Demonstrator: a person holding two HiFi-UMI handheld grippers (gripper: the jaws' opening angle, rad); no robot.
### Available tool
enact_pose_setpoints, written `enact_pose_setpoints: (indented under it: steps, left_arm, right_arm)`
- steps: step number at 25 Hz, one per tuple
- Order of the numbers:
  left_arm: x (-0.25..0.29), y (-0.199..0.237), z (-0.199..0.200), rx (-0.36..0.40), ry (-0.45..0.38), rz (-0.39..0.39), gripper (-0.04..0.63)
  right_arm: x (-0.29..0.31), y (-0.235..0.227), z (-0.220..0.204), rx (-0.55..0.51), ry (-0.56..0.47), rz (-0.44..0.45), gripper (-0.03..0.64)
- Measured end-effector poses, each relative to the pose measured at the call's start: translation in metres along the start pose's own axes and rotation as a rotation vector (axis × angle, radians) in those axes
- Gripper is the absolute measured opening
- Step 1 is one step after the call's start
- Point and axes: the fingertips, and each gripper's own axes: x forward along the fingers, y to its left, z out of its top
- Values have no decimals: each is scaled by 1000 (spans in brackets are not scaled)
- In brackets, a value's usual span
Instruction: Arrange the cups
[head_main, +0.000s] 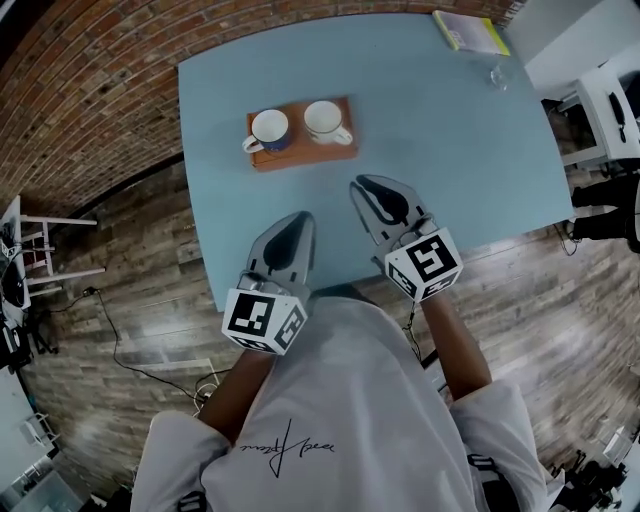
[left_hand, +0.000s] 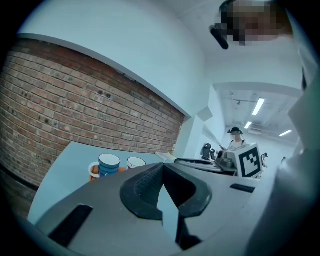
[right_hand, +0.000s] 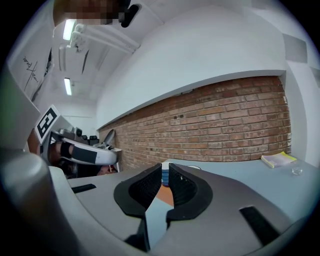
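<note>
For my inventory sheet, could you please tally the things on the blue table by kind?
Cups: 2, the blue cup and the white cup
Wooden tray: 1
Yellow book: 1
Small clear object: 1
Total: 5

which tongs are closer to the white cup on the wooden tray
Right. The right tongs are a short way in front of the white cup, slightly to its right; the left tongs are farther back, on its left side.

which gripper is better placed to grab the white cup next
Probably right: the right gripper is closer to the white cup, whose handle points its way; the left gripper sits farther back. Both shut.
</note>
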Motion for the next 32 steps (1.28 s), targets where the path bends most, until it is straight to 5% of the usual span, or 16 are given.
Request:
enact_pose_setpoints:
  steps: [19, 32]
  left_arm:
    - [37, 9, -2, -7, 75, -44, 8]
    - [42, 24, -12, -19, 116, -22, 8]
  right_arm:
    - [58, -51, -36, -34, 50, -12, 28]
    - [79, -76, -55, -41, 92, 6, 101]
